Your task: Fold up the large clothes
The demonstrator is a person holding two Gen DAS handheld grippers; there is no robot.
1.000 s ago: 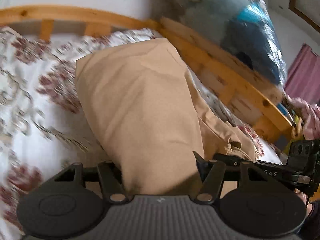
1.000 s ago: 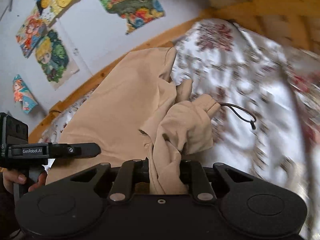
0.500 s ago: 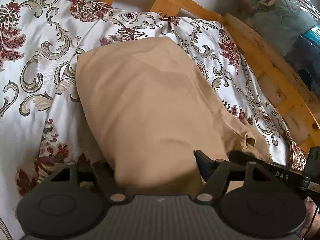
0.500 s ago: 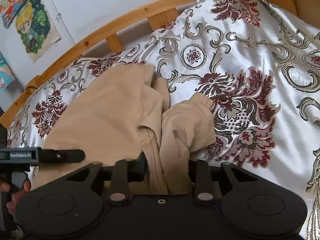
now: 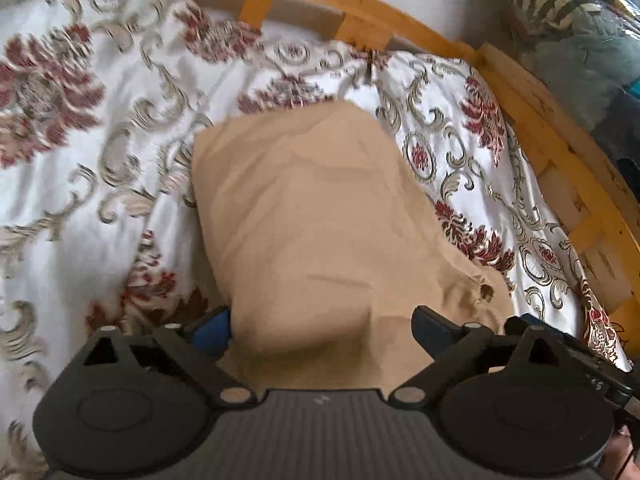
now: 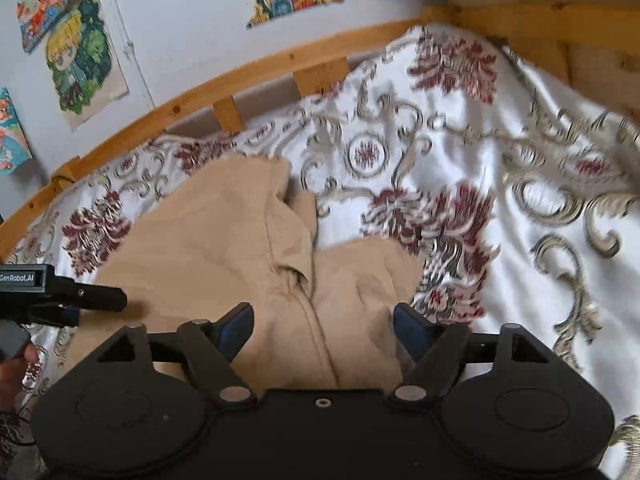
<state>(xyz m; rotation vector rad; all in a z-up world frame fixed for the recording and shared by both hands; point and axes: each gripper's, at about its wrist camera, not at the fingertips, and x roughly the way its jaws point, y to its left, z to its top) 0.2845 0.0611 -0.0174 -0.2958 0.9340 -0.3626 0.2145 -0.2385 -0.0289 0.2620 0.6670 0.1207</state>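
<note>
- Grippers, 2, lower edge of both frames: left gripper (image 5: pixel 322 330) and right gripper (image 6: pixel 323 326) each have jaws opening; a second ago both pinched the tan cloth, now the pads stand clear of it though cloth lies between them.
- Garment (image 5: pixel 316 216), tan, frame centre: lifted and draped a second ago, now laid flat on the bed as a folded bundle; a looser part with collar and placket (image 6: pixel 296 276) bunches at the right gripper's side.
- Judgement: fold laid and let go; bunched part likely needs tidying.
- Bedspread (image 5: pixel 80 152), white with red floral scrolls: fills the frame around the garment.
- Bed rail (image 6: pixel 248 76), pale wood, upper frame.
- Wall posters (image 6: pixel 80 56), cartoon prints, upper left.
- Plastic-wrapped bundle (image 5: pixel 580 40), upper right.
</note>
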